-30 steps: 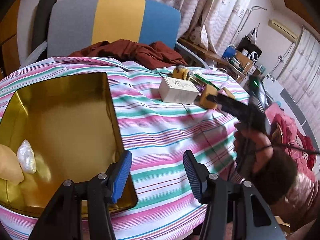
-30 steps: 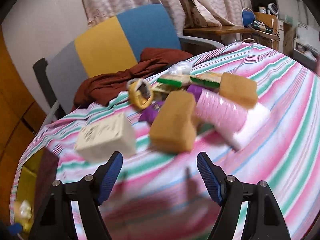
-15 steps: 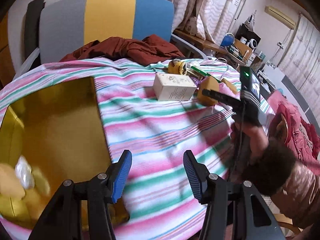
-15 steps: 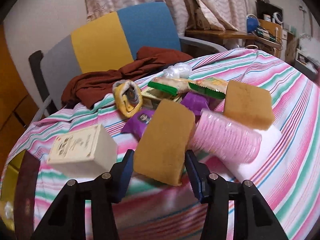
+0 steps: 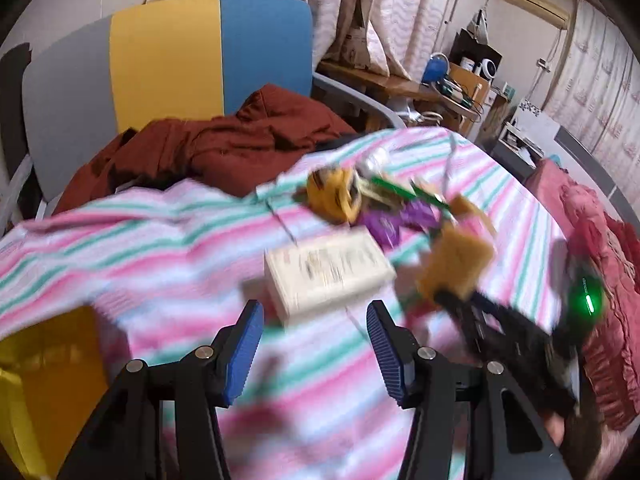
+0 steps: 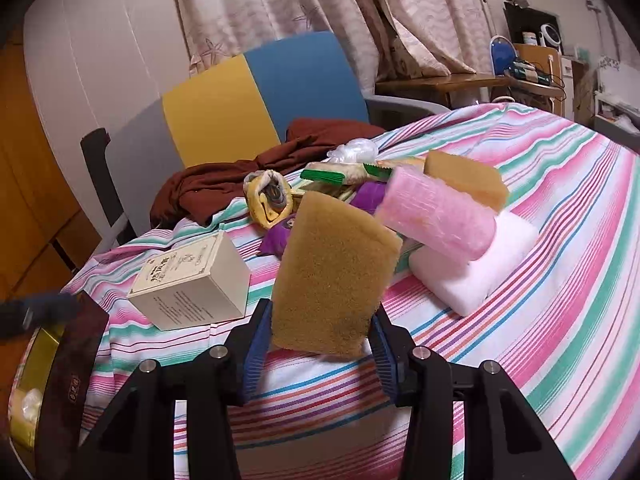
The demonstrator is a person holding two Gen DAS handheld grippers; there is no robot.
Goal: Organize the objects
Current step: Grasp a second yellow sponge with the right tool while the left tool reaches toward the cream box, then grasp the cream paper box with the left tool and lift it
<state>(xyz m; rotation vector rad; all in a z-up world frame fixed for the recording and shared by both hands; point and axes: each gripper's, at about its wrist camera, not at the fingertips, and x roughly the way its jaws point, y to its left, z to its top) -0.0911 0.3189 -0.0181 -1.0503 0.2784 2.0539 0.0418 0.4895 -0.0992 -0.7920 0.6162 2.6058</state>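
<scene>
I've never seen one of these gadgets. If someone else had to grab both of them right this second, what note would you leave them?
Right gripper: jaws closing on the brown sponge, pads against its sides, sponge tilted up off the striped tablecloth.
Left gripper: jaws apart, nothing between them, above the cloth near the cream box.
Gold tin at the table's edge already holds a few pale items.
Left on the cloth: cream box, pink roll on a white block, second brown sponge, purple packets, green-edged packets, yellow toy.
Likely next: sponge into the tin.
</scene>
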